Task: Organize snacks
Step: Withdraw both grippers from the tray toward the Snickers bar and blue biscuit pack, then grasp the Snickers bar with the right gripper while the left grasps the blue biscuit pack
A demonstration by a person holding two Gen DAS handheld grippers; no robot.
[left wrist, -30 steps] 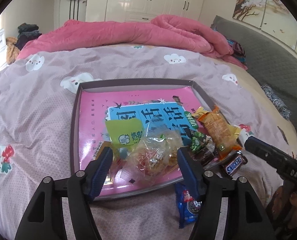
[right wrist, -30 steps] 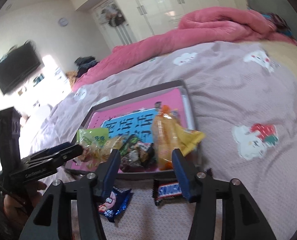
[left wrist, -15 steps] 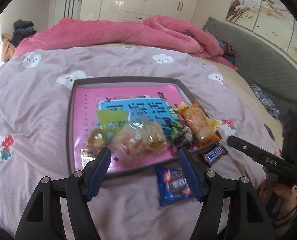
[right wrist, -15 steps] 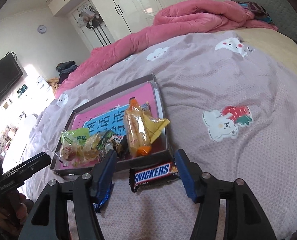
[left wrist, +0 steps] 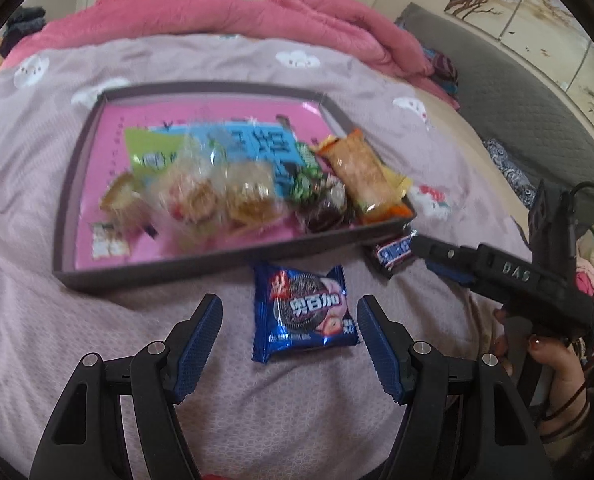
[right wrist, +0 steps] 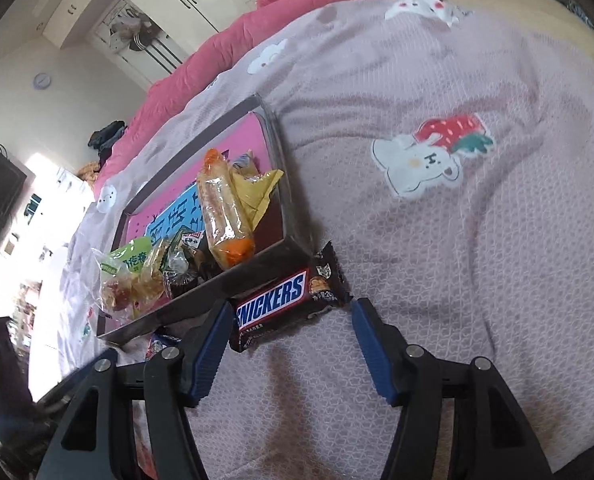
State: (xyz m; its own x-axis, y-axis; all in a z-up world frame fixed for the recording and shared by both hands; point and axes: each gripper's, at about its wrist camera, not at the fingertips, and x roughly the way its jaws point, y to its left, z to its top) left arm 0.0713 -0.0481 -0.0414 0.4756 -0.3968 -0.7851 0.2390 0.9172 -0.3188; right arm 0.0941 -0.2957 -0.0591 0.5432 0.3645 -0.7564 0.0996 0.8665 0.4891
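A dark-rimmed tray (left wrist: 145, 271) with a pink floor lies on the bed and holds several snack packets. A blue Oreo packet (left wrist: 303, 312) lies on the bedspread just in front of the tray. My left gripper (left wrist: 289, 334) is open, its jaws on either side of the packet, not touching it. A Snickers bar (right wrist: 285, 298) lies against the tray's near right corner (right wrist: 257, 268). My right gripper (right wrist: 291, 336) is open around the bar's near edge. The bar also shows in the left wrist view (left wrist: 393, 254), with the right gripper (left wrist: 437, 254) over it.
The bed has a mauve bedspread (right wrist: 457, 240) with cartoon prints. A pink duvet (left wrist: 217, 12) is heaped at the far end. A grey padded sofa (left wrist: 517, 112) stands on the right. An orange wrapped snack (right wrist: 223, 208) lies in the tray's near right part.
Both grippers pulled back off the tray and dropped lower. The left now frames the Oreo packet; the right now frames the Snickers bar. Both stayed open.
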